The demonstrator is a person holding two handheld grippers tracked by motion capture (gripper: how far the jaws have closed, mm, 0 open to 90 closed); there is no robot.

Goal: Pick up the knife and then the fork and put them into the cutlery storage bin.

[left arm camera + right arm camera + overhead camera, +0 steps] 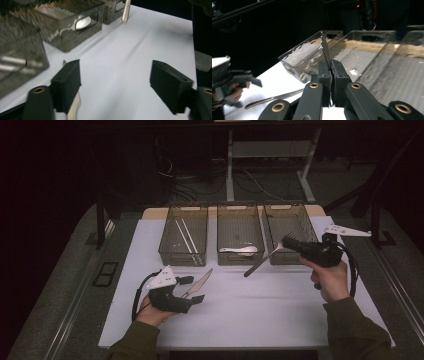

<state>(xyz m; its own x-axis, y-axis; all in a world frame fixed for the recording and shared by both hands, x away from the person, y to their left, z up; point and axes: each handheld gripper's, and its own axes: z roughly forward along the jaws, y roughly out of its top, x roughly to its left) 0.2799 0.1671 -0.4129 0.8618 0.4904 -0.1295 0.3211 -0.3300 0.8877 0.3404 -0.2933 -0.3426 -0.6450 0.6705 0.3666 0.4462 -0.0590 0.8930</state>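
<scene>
My right gripper (pixel 288 241) is shut on a silver fork (pixel 262 261), held in the air. Its tines (pixel 325 47) stick up past the jaws, over the front of the right-hand bin (pixel 300 222). The handle slants down toward the table's middle. My left gripper (pixel 194 289) is low over the white table, jaws open. A table knife (pixel 201 281) lies flat on the table between them. In the left gripper view the left gripper (pixel 115 75) gapes wide, and the knife blade (pixel 73 108) lies just under its left jaw, tip pointing at the bins.
Three dark see-through bins stand in a row at the back. The left bin (pixel 172 245) holds chopsticks (pixel 186 236), the middle bin (pixel 240 217) a white spoon (pixel 240 250). The white table (pixel 260 315) ends near the person's sleeves.
</scene>
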